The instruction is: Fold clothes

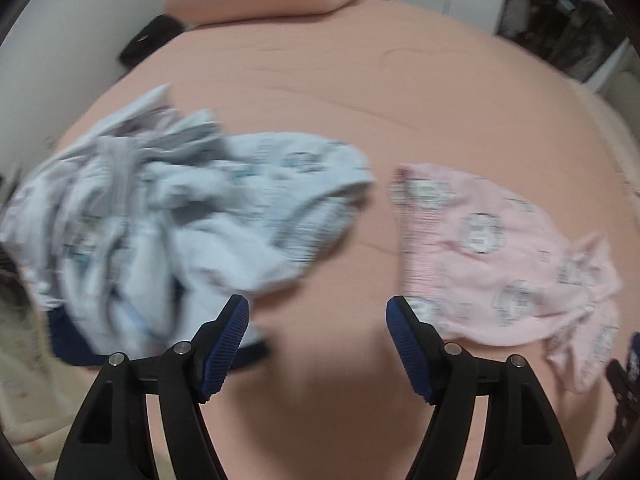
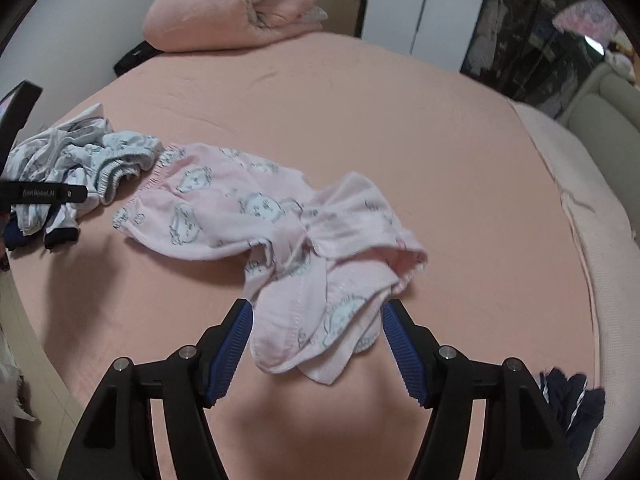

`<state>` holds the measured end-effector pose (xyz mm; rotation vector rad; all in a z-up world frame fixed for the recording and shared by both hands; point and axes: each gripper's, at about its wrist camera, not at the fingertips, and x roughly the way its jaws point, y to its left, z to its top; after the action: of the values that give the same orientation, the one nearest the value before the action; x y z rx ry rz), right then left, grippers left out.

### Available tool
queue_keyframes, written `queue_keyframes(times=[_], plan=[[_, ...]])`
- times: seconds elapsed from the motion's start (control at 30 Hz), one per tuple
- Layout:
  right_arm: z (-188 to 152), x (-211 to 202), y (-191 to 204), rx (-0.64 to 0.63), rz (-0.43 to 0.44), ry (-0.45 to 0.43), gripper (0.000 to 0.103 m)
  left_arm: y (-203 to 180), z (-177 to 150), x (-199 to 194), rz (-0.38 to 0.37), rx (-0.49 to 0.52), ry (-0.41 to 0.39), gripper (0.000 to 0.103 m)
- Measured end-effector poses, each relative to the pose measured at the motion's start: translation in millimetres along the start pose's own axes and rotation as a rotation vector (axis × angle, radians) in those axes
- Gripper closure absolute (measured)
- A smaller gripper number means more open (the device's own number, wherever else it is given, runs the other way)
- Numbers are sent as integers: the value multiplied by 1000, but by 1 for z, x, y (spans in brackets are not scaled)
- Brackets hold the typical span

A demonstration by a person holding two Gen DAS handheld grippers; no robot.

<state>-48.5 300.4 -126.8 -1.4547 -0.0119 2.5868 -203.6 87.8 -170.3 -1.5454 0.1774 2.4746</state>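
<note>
Now both fingers [image 1: 316,312] [image 2: 318,320] angled down, spread apart.

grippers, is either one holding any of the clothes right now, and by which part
Nothing is held. The left gripper stands open over bare bedsheet. The right gripper is open too; the pink pants lie loose between its fingers.

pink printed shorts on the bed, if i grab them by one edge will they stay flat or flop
Probably flop: the pink shorts already lie rumpled, with one end bunched into soft folds. They look like thin, light cloth, so a one-edge lift would likely let the rest hang and drag. On the smooth bed sheet a push would more likely bunch them than slide them flat.
</note>
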Motion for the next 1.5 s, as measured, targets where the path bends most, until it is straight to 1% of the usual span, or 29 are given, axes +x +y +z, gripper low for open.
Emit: queue_keyframes(times=[0.1, 0.13, 0.2, 0.23, 0.33, 0.37, 0.4, 0.47, 0.53, 0.57, 0.6, 0.63, 0.67, 0.7, 0.8, 0.83, 0.9, 1.0, 1.03, 1.07, 1.13, 1.23, 1.27, 1.3, 1.33, 1.37, 1.4, 1.47, 1.5], plan=[[-9, 3, -15, 66, 20, 13, 36, -12, -10, 5, -101, -11, -15, 33], [-12, 5, -20, 93, 27, 19, 36, -18, -14, 4, -127, -17, -32, 33], [-17, 11, -29, 149, 14, 37, 36, -27, -21, 7, -154, -8, -84, 33], [-20, 15, -32, 171, 6, 44, 36, -33, -22, 13, -146, 14, -90, 33], [-27, 26, -41, 255, 56, 47, 36, -42, -21, 40, -125, 72, -79, 33], [-29, 31, -44, 284, 77, 49, 36, -45, -22, 50, -138, 74, -55, 33], [-31, 36, -45, 299, 92, 55, 36, -45, -23, 58, -165, 53, -36, 33], [-35, 49, -46, 315, 111, 80, 36, -43, -24, 63, -185, 13, -54, 33], [-40, 62, -47, 331, 132, 105, 36, -44, -23, 63, -200, 16, -76, 33], [-43, 67, -48, 346, 144, 109, 36, -48, -22, 64, -200, 36, -71, 32], [-45, 70, -50, 364, 154, 99, 36, -53, -23, 66, -199, 63, -74, 25], [-47, 71, -52, 377, 164, 83, 36, -58, -23, 68, -198, 90, -76, 15], [-48, 71, -54, 390, 174, 67, 35, -63, -24, 70, -197, 117, -78, 10], [-50, 71, -56, 397, 184, 57, 34, -69, -25, 73, -192, 145, -82, 0], [-53, 74, -60, 411, 214, 31, 32, -88, -30, 76, -102, 219, -112, 0], [-55, 75, -61, 416, 224, 22, 31, -89, -29, 76, -104, 208, -105, 0], [-56, 75, -61, 399, 231, 17, 31, -85, -25, 78, -136, 180, -89, 0], [-56, 75, -64, 410, 262, 19, 25, -82, -23, 78, -158, 171, -101, 0], [-56, 76, -65, 418, 275, 19, 23, -79, -24, 77, -154, 168, -110, 2], [-57, 75, -69, 454, 291, 18, 23, -77, -24, 76, -151, 165, -119, 5], [-57, 75, -78, 540, 322, 15, 23, -70, -27, 69, -146, 148, -142, 24], [-66, 84, -96, 750, 518, -16, 28, -66, -25, 65, -147, 140, -157, 37], [-68, 88, -100, 787, 545, -19, 29, -66, -24, 66, -149, 145, -159, 40], [-70, 92, -102, 813, 561, -21, 30, -66, -22, 66, -155, 145, -164, 49], [-70, 94, -101, 806, 555, -26, 31, -66, -21, 66, -160, 143, -169, 57], [-70, 95, -99, 788, 544, -33, 36, -67, -21, 65, -161, 140, -175, 60], [-70, 94, -99, 776, 525, -36, 40, -67, -20, 64, -160, 141, -182, 67], [-74, 91, -100, 764, 495, -47, 52, -71, -20, 64, -143, 164, -191, 71], [-77, 91, -101, 765, 489, -58, 55, -73, -20, 64, -138, 174, -197, 74]])
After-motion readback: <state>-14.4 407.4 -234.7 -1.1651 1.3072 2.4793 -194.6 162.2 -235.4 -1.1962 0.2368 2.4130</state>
